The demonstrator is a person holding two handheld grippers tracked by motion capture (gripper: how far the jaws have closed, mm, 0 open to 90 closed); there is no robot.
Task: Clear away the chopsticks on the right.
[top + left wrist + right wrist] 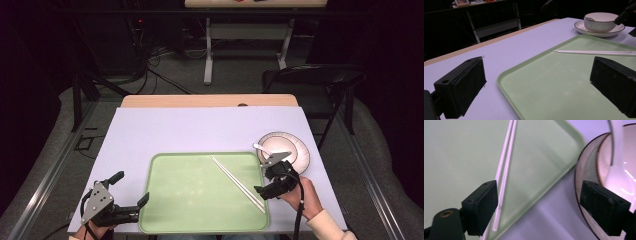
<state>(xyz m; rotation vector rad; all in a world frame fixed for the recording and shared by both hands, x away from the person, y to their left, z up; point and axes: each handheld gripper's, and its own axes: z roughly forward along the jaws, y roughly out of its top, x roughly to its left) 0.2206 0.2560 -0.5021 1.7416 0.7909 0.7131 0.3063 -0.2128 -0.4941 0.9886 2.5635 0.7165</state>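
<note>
A pale green tray (175,200) lies at the table's near middle, with a pair of white chopsticks (237,182) set diagonally on its right half. Right of the tray stands a white bowl (280,145) on a dark-rimmed plate (302,155), a white spoon (260,148) resting in the bowl. My right gripper (265,180) hovers open over the tray's right edge. In its own view the right gripper (542,207) spans the chopsticks (504,175) and the plate (580,175). My left gripper (131,189) is open at the tray's near left corner; the left gripper (539,85) straddles the tray (564,75) rim.
A lavender mat (200,130) covers the table, bare beyond the tray. A black folding chair (315,77) stands behind the far right corner, and a second table (250,30) sits farther back among floor cables. The bowl (600,22) and chopsticks (594,52) lie ahead of the left gripper.
</note>
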